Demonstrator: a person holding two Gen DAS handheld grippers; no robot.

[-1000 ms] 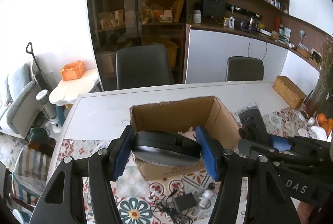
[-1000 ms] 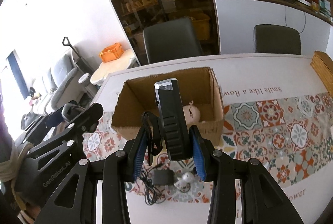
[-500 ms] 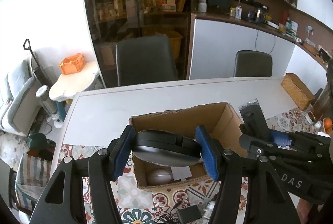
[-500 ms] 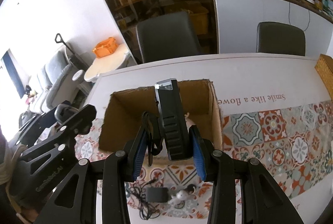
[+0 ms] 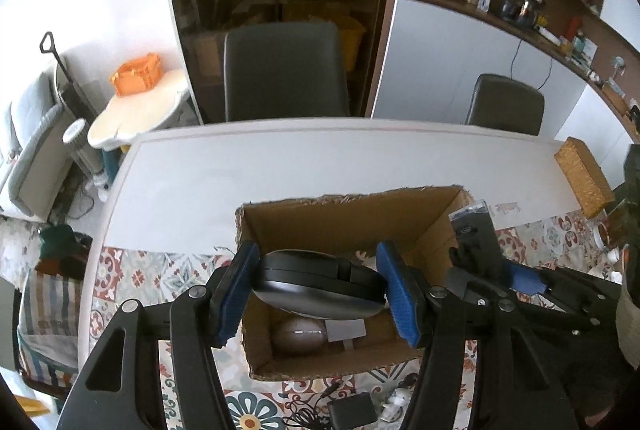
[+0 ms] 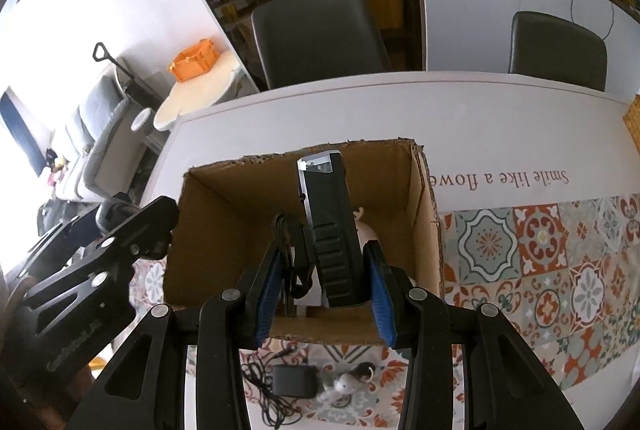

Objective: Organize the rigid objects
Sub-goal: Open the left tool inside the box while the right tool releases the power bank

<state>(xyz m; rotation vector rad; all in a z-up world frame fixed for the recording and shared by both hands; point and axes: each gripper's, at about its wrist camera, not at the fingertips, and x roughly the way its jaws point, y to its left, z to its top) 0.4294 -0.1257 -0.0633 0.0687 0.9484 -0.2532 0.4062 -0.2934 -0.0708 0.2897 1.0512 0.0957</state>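
left gripper: clamped on black disc, above cardboard box
right gripper: clamped on black flashlight, over box

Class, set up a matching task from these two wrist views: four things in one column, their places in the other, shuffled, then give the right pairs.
1. black oval device
2. black flashlight
3. black adapter
4. orange basket

A. on the small side table
B. in the right gripper
C. on the tablecloth before the cardboard box
D. in the left gripper

Pairs: 1-D, 2-B, 3-C, 4-A
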